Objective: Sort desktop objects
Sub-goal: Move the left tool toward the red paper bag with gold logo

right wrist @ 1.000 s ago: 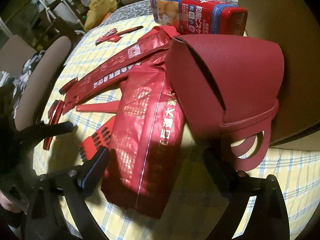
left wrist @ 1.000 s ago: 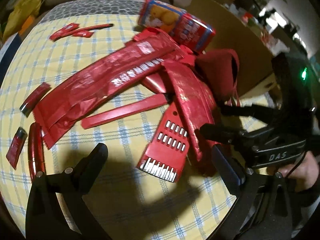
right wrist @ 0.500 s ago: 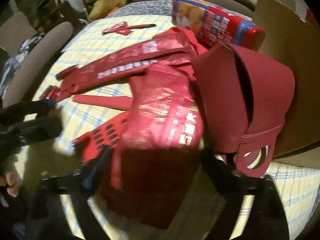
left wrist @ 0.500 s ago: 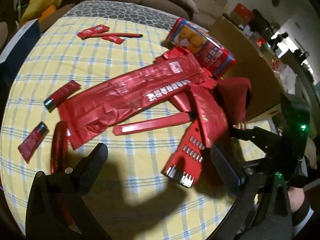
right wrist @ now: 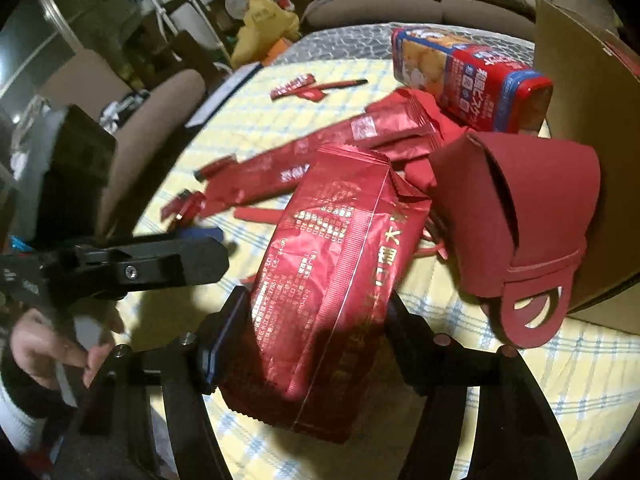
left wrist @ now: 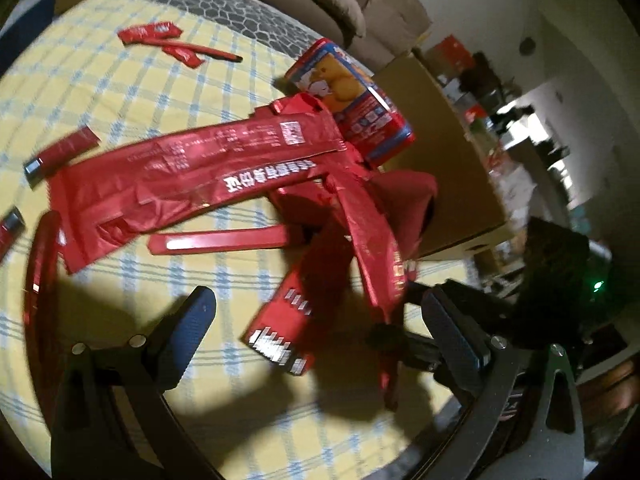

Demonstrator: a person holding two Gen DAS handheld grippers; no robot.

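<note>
A red foil snack bag (right wrist: 340, 292) is clamped between the jaws of the right gripper (right wrist: 308, 332) and is held tilted above the yellow checked worktop (left wrist: 132, 92). The left gripper (left wrist: 320, 328) is held with its jaws spread wide, nothing between them, over a red perforated card (left wrist: 288, 320). A long red wrapper (left wrist: 192, 176) is spread flat nearby. A biscuit box (right wrist: 468, 80) and a red paper pouch (right wrist: 524, 208) are seen beside a cardboard box (right wrist: 588, 128).

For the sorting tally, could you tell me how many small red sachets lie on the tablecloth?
4 sachets: two at the far side, two at the left; the pile may hide more.
</note>
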